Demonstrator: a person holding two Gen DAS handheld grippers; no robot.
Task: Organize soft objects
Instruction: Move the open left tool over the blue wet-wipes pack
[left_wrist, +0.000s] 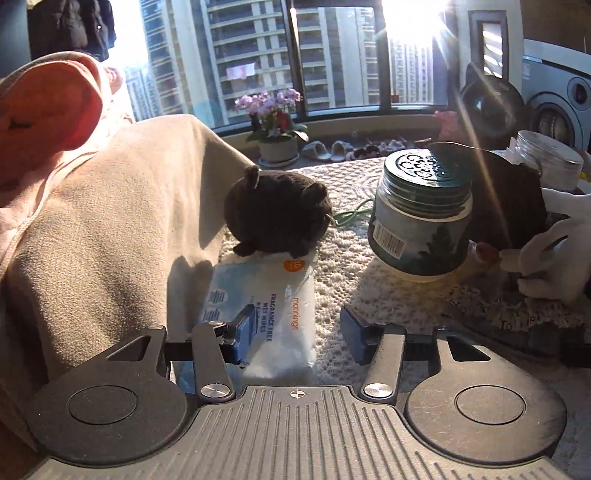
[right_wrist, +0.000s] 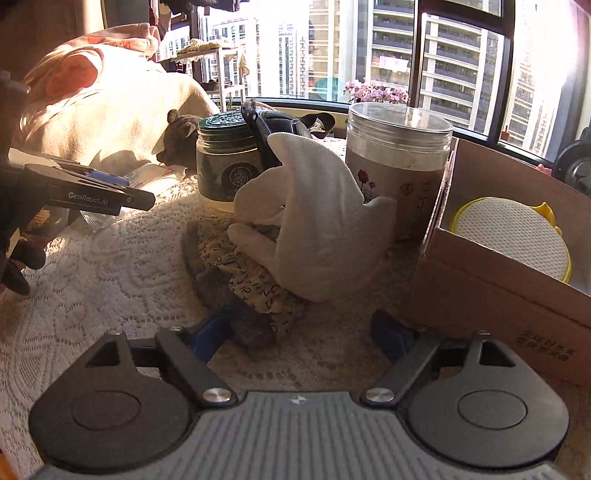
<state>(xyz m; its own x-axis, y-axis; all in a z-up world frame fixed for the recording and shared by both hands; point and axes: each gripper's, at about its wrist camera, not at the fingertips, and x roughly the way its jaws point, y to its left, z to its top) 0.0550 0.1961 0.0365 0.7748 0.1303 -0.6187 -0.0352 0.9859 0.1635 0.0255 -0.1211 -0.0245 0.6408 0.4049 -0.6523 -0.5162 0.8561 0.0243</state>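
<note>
Both tools gape: left tool (left_wrist: 295, 332) over one wipes pack (left_wrist: 273, 314), right tool (right_wrist: 299, 334) near two jars (right_wrist: 226, 162).

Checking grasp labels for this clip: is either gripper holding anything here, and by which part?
Nothing is held. The left gripper stands open over the wet wipes pack, pads not pressing it. The right gripper is open too, near the letter-print cloth.

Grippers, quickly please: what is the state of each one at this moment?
Left gripper: open, holding nothing; the wet wipes pack lies between its jaws.
Right gripper: open, holding nothing.
</note>
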